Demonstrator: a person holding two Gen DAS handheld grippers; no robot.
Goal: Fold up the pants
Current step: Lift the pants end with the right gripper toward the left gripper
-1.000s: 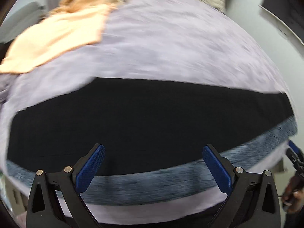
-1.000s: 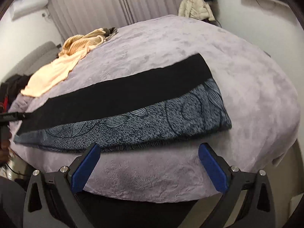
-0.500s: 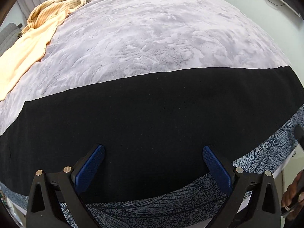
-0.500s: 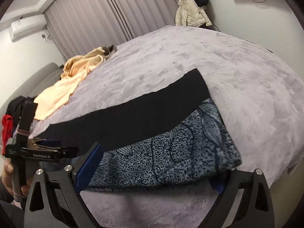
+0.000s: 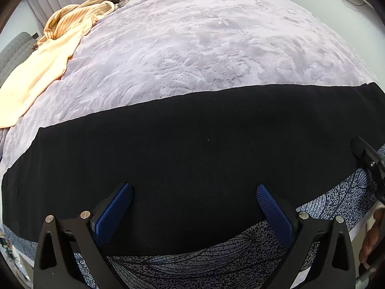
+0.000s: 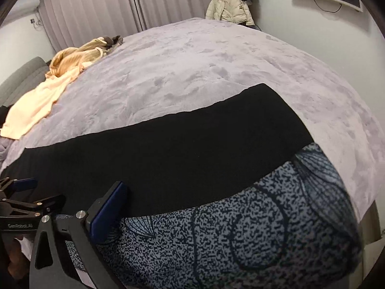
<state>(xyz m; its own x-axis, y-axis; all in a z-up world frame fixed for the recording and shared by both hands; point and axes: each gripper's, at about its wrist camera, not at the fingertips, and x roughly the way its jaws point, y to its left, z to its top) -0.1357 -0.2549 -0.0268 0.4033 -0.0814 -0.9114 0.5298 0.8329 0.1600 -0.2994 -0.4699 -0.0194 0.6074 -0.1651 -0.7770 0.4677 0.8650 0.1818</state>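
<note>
The pants lie flat across the near edge of the bed: a long black band (image 5: pixel 192 149) (image 6: pixel 168 154) with a blue-grey leaf-patterned part (image 5: pixel 216 265) (image 6: pixel 252 216) in front of it. My left gripper (image 5: pixel 193 204) hangs open close above the black cloth, with nothing pinched. At the pants' right end, my right gripper (image 6: pixel 190 204) has its jaws opening. Its left finger (image 6: pixel 108 212) rests by the black band, and the patterned cloth lies between the jaws and hides its right finger. Each gripper also shows in the other's view: the left gripper (image 6: pixel 36 192) and part of the right gripper (image 5: pixel 370 161).
A lilac plush cover (image 5: pixel 204 48) spreads over the bed beyond the pants. Peach and striped garments (image 5: pixel 48 55) lie at its far left. A pale jacket (image 6: pixel 228 7) hangs by the curtains, and a grey sofa (image 6: pixel 19 79) stands at the left.
The left gripper has come down and in over the black cloth. The right gripper has pushed forward, so the patterned end now fills its view and covers its right finger.
</note>
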